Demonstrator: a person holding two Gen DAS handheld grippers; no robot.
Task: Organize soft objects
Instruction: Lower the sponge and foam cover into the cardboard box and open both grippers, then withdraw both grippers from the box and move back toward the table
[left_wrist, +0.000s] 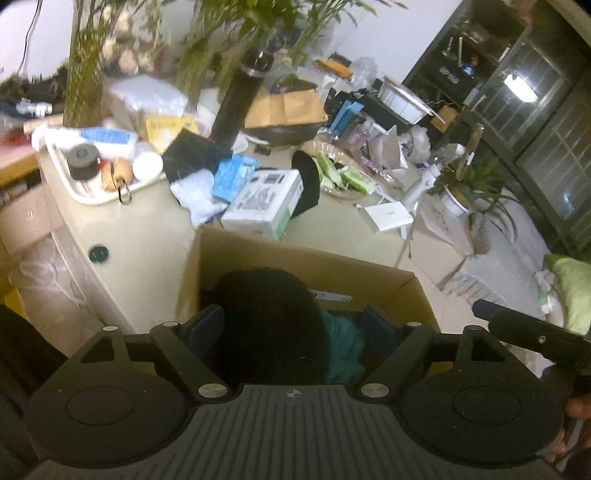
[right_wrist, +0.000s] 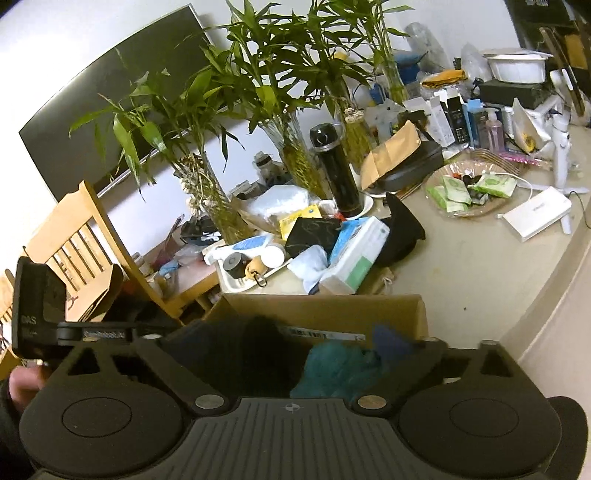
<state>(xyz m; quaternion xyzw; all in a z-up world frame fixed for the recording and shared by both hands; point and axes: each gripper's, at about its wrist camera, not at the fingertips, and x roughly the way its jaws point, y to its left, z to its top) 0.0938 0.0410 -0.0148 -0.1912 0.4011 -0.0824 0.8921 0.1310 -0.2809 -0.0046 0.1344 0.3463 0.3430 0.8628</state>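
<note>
Over the open cardboard box (left_wrist: 295, 258), the left gripper (left_wrist: 291, 325) has its two blue-padded fingers spread wide, one on each side of a black fuzzy soft thing (left_wrist: 266, 325) that bulges up between them. Whether the pads actually press on it cannot be told from the left wrist view; the dark mass fills the gap and hides the contact. Just to the right of it, also between the fingers and down in the box, lies a teal knitted piece (left_wrist: 343, 347).

The right gripper (right_wrist: 295, 343) hangs over the same box (right_wrist: 325, 310) with its fingers likewise spread wide. Between them sit the black fuzzy mass (right_wrist: 258, 350) on the left and the teal knit (right_wrist: 332, 365) on the right, against the right-hand blue pad (right_wrist: 388, 339). Its hold cannot be judged either. The body of the other gripper shows at the left edge of this view.

Beyond the box, the beige tabletop (right_wrist: 461, 266) is crowded: a white carton (left_wrist: 264, 203), a black hat (left_wrist: 308, 184) beside it, a pale blue cloth (left_wrist: 195, 192), a white tray (left_wrist: 96, 184) with small jars, a tall black flask (right_wrist: 334, 170), and a glass dish of green packets (right_wrist: 469, 188). Vases of bamboo (right_wrist: 295, 74) stand behind, before a dark wall screen (right_wrist: 110, 92).
</note>
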